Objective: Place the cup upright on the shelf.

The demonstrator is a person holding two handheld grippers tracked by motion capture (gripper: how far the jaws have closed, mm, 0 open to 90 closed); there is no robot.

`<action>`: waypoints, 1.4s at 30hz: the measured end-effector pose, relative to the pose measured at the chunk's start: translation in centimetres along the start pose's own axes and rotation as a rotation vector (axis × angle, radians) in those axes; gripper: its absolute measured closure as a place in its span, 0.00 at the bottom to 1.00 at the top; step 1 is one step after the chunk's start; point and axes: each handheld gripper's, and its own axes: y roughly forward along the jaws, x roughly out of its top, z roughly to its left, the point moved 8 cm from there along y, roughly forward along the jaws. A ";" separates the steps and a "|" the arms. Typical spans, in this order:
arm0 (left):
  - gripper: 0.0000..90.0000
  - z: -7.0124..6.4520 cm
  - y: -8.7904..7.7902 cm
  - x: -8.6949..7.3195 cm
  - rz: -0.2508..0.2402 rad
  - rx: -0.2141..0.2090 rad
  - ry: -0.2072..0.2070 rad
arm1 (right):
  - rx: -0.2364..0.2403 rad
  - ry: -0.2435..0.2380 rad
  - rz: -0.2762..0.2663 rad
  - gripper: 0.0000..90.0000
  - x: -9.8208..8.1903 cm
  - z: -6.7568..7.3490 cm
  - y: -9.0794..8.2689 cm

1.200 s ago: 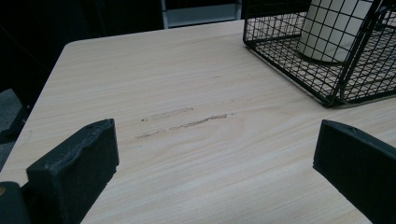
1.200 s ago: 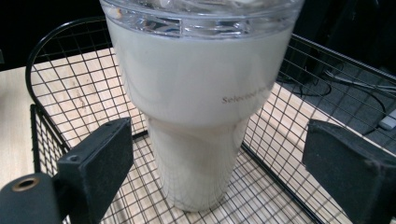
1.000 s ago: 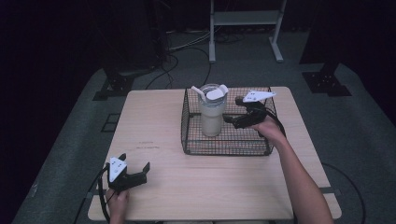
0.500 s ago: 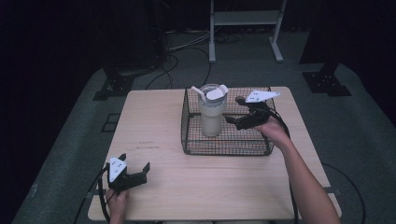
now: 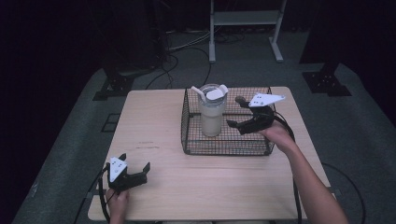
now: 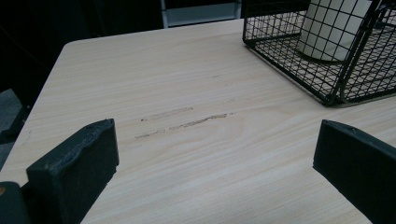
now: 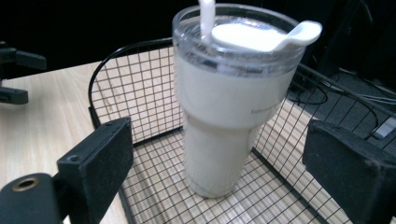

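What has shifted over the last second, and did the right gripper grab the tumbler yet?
Little has changed. The right gripper has eased slightly toward the tumbler inside the wire basket; its jaws stay open, either side of the tumbler in the right gripper view, not gripping. The tumbler stands upright as before. The left gripper stays open and low at the table's near left corner.

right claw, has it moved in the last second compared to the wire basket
No. The right claw hovers open over the wire basket, beside the white tumbler, at about the same spot against the basket's right wall as a second ago.
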 end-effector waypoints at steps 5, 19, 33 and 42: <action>0.00 0.0 0.0 0.0 0.001 0.001 0.003 | 0.013 0.003 -0.002 0.09 -0.7 0.6 -0.5; 0.00 0.0 0.0 0.0 -0.001 0.001 -0.005 | 0.032 -0.003 -0.009 0.09 -2.2 2.0 -2.4; 0.00 0.0 0.0 0.0 0.002 0.002 -0.001 | 0.035 -0.001 0.002 0.09 -4.0 2.8 -3.9; 0.00 0.0 0.0 0.0 0.003 0.003 -0.001 | 0.044 -0.003 0.004 0.09 -5.1 3.6 -4.7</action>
